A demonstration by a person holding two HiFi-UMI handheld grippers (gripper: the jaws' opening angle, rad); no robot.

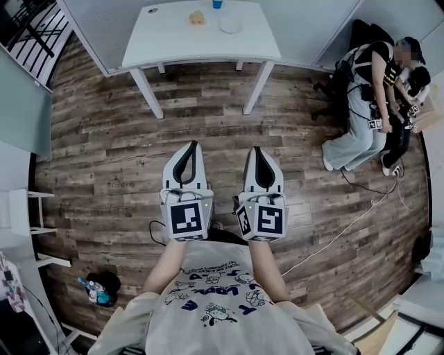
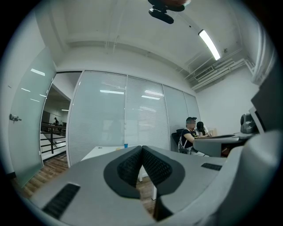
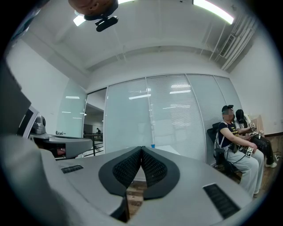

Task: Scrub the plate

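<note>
We held both tools level and side by side above the wooden floor [image 1: 104, 145], close to our chest. The left hand-held gripper [image 2: 142, 148] had its jaws pressed together, empty; the right hand-held gripper [image 3: 141, 148] was closed the same way. Well ahead stood the white desk [image 1: 173, 38], and the plate [image 1: 230, 26] lay on it, far from both tools. Beside the plate sat a small yellowish thing [image 1: 198, 19], perhaps a sponge, and a blue cup [image 1: 217, 3] cut off by the top edge. Seated people [image 1: 368, 104] were at the far right.
</note>
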